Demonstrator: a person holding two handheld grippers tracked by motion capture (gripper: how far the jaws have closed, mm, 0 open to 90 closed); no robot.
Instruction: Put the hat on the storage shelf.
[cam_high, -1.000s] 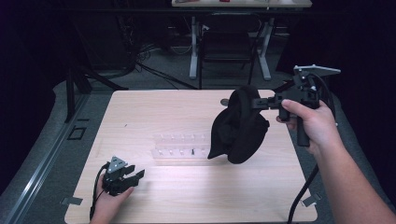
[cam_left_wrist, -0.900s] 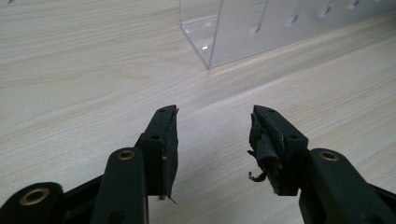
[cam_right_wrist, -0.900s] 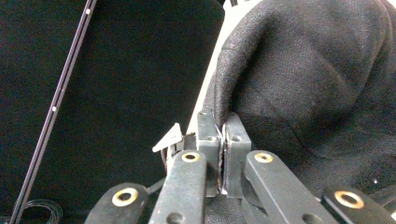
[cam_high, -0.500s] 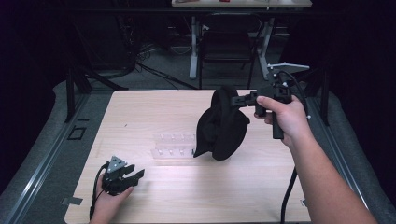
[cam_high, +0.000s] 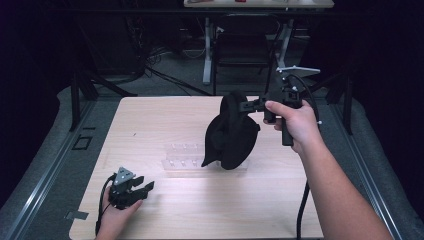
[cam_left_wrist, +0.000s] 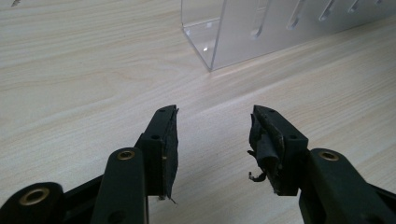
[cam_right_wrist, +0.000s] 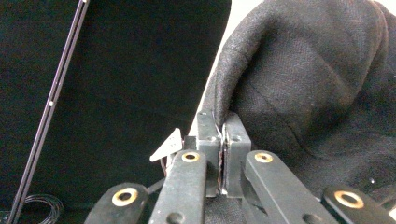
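Note:
A black fabric cap (cam_high: 232, 135) hangs above the table's middle, its lower edge just over the right end of a clear plastic rack (cam_high: 182, 155). My right gripper (cam_high: 245, 106) is shut on the cap's upper edge and held level, pointing left. In the right gripper view the jaws (cam_right_wrist: 222, 135) pinch a thin fold of the cap (cam_right_wrist: 317, 84), with a small white tag (cam_right_wrist: 167, 145) beside them. My left gripper (cam_high: 145, 187) rests open on the table at the near left, nothing between its fingers. In the left gripper view (cam_left_wrist: 212, 140) it faces a corner of the rack (cam_left_wrist: 243, 28).
The light wooden table (cam_high: 150, 120) has a dark floor around it. A desk frame and cables stand beyond the far edge. A cable trails from each gripper toward the near edge.
The right gripper has carried the cap leftward and slightly down, from the table's right part to over the rack's right end. The left gripper has stayed put.

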